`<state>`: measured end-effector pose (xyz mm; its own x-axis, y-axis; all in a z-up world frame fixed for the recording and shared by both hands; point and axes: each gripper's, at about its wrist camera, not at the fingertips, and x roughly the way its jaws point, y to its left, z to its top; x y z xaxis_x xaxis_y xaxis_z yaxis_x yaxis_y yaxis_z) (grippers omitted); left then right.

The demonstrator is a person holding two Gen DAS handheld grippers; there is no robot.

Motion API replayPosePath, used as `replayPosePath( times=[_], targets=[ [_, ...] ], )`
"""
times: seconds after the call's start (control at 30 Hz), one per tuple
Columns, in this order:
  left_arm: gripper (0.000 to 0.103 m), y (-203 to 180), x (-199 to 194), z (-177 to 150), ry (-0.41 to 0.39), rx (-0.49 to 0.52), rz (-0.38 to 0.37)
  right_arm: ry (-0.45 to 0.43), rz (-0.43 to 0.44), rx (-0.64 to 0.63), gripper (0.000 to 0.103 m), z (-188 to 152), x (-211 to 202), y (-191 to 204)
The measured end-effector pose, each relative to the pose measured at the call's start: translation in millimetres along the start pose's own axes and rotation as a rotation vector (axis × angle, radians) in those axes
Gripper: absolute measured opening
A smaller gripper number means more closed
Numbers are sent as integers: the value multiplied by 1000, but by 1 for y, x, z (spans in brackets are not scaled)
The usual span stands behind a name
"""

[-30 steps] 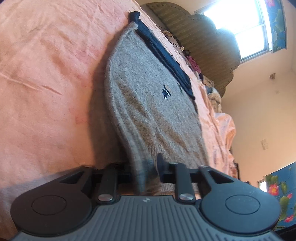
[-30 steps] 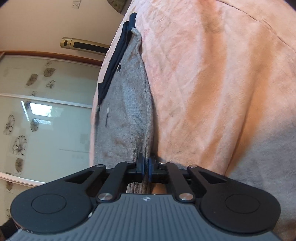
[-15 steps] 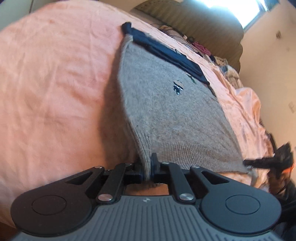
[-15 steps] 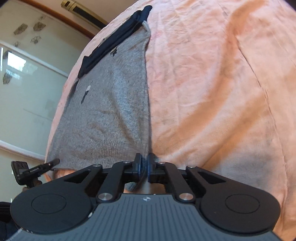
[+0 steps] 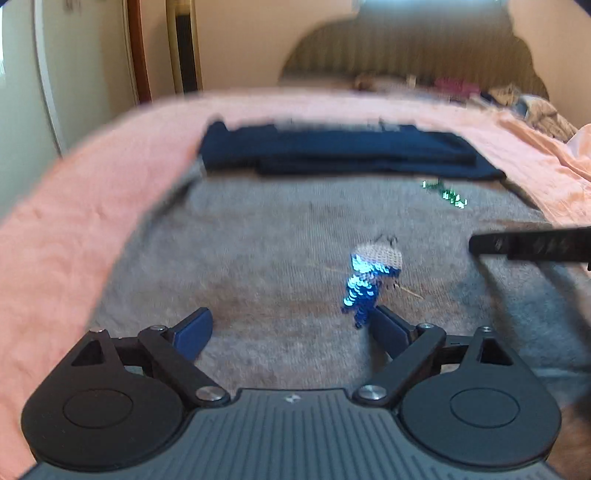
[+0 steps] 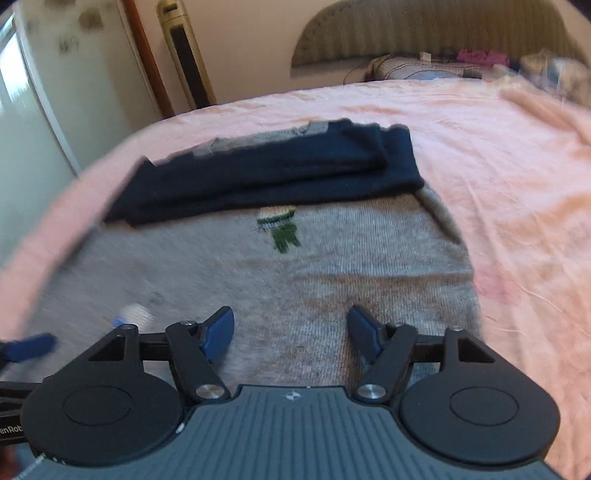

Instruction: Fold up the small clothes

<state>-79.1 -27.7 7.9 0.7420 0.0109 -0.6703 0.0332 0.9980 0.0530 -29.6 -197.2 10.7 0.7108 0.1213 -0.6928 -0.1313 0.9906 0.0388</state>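
A small grey knitted sweater (image 5: 266, 251) (image 6: 332, 258) lies flat on a pink bedspread (image 5: 74, 206) (image 6: 517, 177). Its dark navy sleeves (image 5: 340, 155) (image 6: 273, 177) are folded across its far part. A blue sequin figure (image 5: 364, 284) and a green one (image 6: 282, 229) decorate the front. My left gripper (image 5: 291, 328) hovers over the near part of the sweater, jaws opening wide, nothing between them. My right gripper (image 6: 291, 328) also hangs over the near hem, jaws opening, nothing between them. One finger of the right gripper (image 5: 532, 245) shows at the right edge of the left wrist view.
A padded headboard (image 6: 436, 33) with pillows and loose clothes (image 6: 476, 57) stands at the far end of the bed. A tall slim appliance (image 6: 184, 55) and a wooden door frame (image 6: 144, 55) stand by the wall on the left.
Both grippers let go of the sweater's hem and opened wide. Both views rolled upright and swung over the sweater, which now lies flat.
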Motion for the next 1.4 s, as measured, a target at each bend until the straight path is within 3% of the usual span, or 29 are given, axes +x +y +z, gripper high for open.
replayPosePath(
  times=[0.03,0.1,0.4,0.87,0.97,1.07,1.17,1.23,1.3,1.4],
  targets=[
    [94,2,-5,-4,8,-7,-8,-3,-22,-20,98,-7,-2,4],
    [95,8,-16,-12,24,-11,-24,-20,-26,-18,103,-23,-13,0],
    [97,11,-68,-67,-52,15,-22,-34,-60,11,103,-67,-61,-4],
    [99,12,-77,-71,-35,8,-22,-36,-63,9,103,-81,-75,-1],
    [99,15,-87,-77,-27,32,-39,-28,-35,-23,103,-96,-94,0],
    [99,30,-107,-86,-23,23,-83,4,73,-97,103,-121,-127,-8],
    [99,56,-126,-99,-9,-31,-95,28,141,-154,103,-145,-166,-23],
    [99,78,-136,-105,2,-102,-121,61,179,-118,103,-151,-188,-39],
    [99,100,-141,-105,28,-191,-154,59,173,-43,103,-151,-204,-58],
    [99,133,-135,-103,81,-390,-290,71,242,150,103,-145,-205,-94]
  ],
)
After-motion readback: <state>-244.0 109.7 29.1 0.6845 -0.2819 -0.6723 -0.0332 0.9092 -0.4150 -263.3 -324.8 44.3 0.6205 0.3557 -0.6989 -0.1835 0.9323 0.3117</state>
